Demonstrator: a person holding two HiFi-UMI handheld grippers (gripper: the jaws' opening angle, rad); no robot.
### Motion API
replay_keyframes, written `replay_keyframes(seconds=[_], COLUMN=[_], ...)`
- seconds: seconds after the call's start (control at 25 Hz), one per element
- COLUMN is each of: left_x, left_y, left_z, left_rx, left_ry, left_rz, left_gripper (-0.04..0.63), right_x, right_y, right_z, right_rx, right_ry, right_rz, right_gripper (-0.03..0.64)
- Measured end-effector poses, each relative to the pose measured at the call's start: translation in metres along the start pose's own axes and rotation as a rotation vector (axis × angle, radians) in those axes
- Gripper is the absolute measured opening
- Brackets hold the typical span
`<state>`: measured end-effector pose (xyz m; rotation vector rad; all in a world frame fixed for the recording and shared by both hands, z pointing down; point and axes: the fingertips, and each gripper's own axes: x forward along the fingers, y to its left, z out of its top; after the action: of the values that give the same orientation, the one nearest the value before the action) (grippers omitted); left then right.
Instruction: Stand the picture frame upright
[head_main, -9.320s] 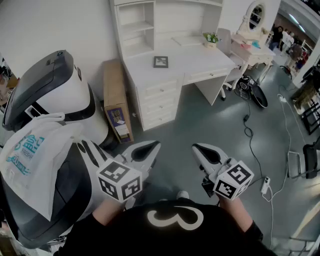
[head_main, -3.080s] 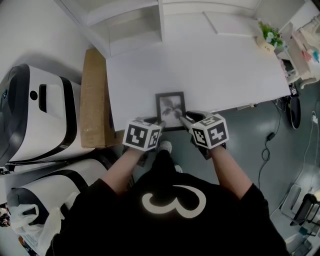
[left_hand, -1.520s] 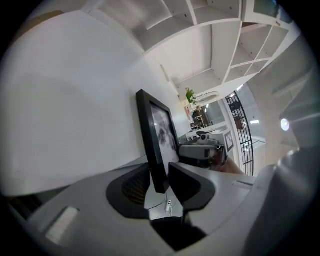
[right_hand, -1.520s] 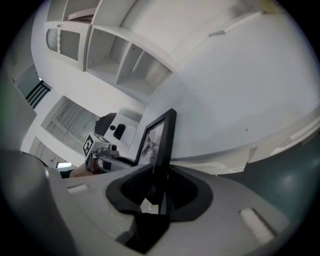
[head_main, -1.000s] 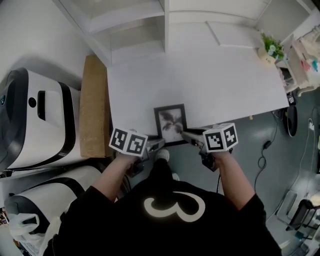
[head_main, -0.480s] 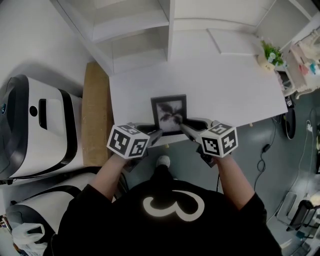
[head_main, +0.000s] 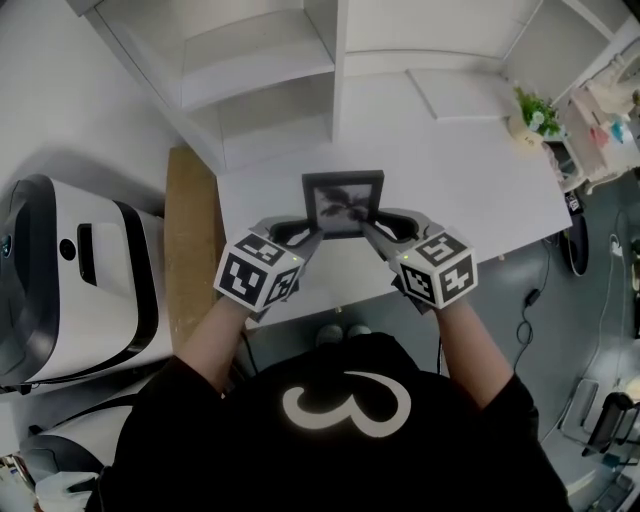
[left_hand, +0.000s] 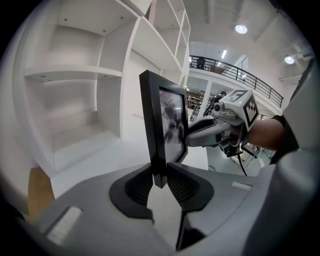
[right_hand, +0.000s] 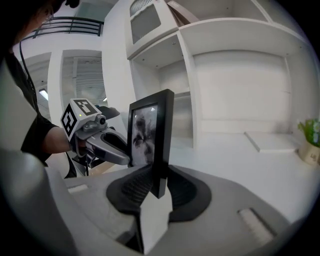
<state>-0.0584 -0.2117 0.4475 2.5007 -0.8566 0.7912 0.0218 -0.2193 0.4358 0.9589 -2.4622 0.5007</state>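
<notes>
Gripping the picture frame (head_main: 343, 203) from both sides, the two grippers meet at the centre of the head view, just above the near edge of the white desk (head_main: 470, 170). The left gripper (head_main: 305, 238) reaches in from lower left and the right gripper (head_main: 378, 235) from lower right. The frame sits between their tips, glass side toward the person, its dark plant print showing.

In the left gripper view the frame stands on edge, nearly vertical, slightly left of centre. Its black side rail drops straight into the gap between the two dark pads, which press on it from either side. These jaws have just been closing, with the frame's lower corner between them. The other gripper shows beyond the glass, at centre right.

In the right gripper view the frame again rises upright from the jaw gap at centre. Those pads are clamped on the opposite side rail, near its bottom corner.

Whether the frame's lower edge touches the desk cannot be told. White shelves (head_main: 260, 90) stand behind it in the upper left, and a small potted plant (head_main: 535, 108) sits well apart at upper right.
</notes>
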Motion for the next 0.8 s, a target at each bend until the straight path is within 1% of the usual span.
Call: replay_keyframes(seconds=[0.12, 0.32, 0.52, 0.8], left_x=[0.007, 0.025, 0.049, 0.083], left_y=[0.010, 0.037, 0.070, 0.113], left_z=[0.019, 0.047, 0.065, 0.066], left_rx=[0.027, 0.037, 0.046, 0.040], left_ry=[-0.028, -0.071, -0.059, -0.008], left_rz=[0.032, 0.090, 0.173, 0.238], left_gripper=[0.097, 0.095, 0.095, 0.095], right_x=[0.004, 0.021, 0.051, 0.095], right_y=[-0.017, -0.050, -0.084, -0.120], right_z=[0.016, 0.041, 0.056, 0.059], right_rx=[-0.029, -0.072, -0.123, -0.181], right_ry=[-0.017, -0.015, 0.009, 0.063], right_rz=[-0.019, -0.023, 0.004, 0.038], right_gripper=[0.094, 0.095, 0.095, 0.095])
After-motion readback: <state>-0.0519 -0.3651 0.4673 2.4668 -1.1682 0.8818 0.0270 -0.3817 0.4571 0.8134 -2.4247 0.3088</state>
